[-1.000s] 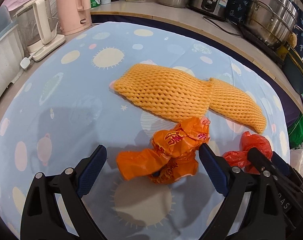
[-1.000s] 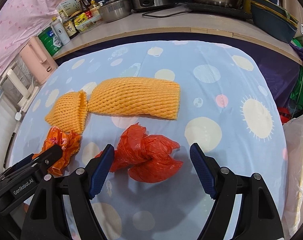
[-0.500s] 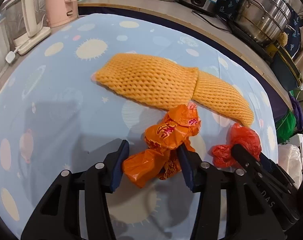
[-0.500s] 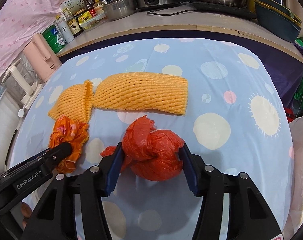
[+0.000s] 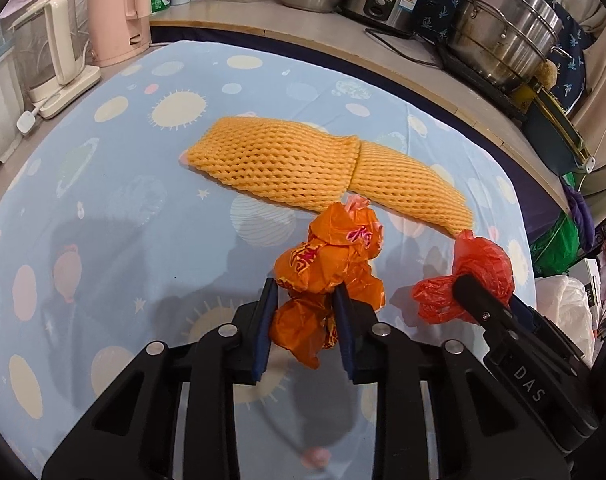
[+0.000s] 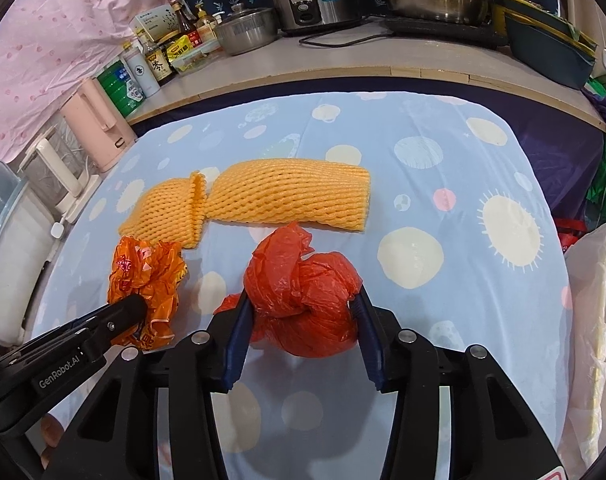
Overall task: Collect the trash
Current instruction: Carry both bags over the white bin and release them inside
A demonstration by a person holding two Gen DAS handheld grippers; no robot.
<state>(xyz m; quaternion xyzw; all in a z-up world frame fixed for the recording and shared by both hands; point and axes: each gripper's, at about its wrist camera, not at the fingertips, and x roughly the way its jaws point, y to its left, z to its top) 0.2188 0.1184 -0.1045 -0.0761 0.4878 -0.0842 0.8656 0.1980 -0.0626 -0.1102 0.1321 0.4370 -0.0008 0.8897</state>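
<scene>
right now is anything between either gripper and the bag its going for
Nothing visible. The left gripper is closing on the orange bag, the right gripper on the red bag; both bags are already pinched.

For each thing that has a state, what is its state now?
Left claw: closing on the orange bag.
Orange bag: crumpled, pinched.
Right claw: closing on the red bag.
Red bag: knotted, squeezed.
Foam nets: lying flat on the cloth, untouched.

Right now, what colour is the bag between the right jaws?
Red bag; right wrist view shows it best.
</scene>
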